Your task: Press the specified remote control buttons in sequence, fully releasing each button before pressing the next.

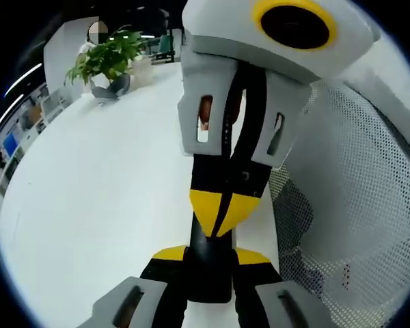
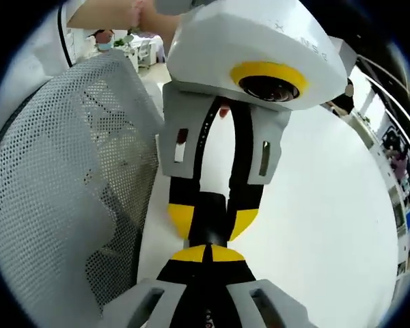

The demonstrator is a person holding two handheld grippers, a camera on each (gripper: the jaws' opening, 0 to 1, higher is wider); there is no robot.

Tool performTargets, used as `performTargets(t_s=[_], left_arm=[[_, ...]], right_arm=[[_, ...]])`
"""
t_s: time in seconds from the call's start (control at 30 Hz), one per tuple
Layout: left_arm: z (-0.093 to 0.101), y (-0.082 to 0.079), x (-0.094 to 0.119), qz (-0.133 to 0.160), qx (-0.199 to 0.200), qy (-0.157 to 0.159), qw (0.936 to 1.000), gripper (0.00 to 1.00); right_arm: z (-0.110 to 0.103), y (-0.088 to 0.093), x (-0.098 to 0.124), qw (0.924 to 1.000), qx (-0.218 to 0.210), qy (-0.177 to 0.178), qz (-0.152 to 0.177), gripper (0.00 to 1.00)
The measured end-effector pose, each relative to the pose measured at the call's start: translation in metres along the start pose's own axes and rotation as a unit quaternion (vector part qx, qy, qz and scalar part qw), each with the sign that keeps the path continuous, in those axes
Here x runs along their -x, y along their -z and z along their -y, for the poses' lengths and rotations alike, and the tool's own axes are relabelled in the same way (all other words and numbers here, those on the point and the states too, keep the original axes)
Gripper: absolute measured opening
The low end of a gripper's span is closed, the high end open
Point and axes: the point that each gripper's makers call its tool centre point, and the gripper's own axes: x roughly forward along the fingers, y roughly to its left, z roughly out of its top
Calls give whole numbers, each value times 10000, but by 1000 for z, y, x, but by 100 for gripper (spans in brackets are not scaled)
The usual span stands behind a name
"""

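In the left gripper view a black remote stands end-on between my left gripper's yellow-tipped jaws, which are shut on its sides. From the top of that view my right gripper comes down, jaws shut, with its joined yellow tips resting on the remote's far end. In the right gripper view my right gripper is shut, tips together against the remote, which the left gripper clamps from above. The remote's buttons are hidden.
Both grippers hang over a white table near its edge. A grey mesh chair back stands close beside them. At the far end are a potted plant and a seated person. A hand shows behind the left gripper.
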Motion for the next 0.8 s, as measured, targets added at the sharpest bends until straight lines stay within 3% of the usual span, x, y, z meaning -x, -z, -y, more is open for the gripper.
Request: performTargets(t_s=[0.17, 0.5, 0.6, 0.73, 0.8], left_arm=[[0, 0, 0, -9, 11, -16, 10000, 24], [1, 1, -1, -14, -87, -27, 10000, 24], [1, 1, 0, -6, -113, -83, 9999, 24], [1, 0, -2, -128, -44, -209, 9997, 24], [1, -1, -2, -258, -34, -262, 9993, 24]], right_arm=[[3, 1, -2, 9983, -537, -213, -56, 0], [4, 1, -3, 9969, -761, -159, -84, 0], [3, 1, -2, 9971, -723, -196, 142, 0], [2, 1, 0, 9869, -1503, -226, 531, 0], [4, 6, 3, 9866, -1553, -37, 491, 10]])
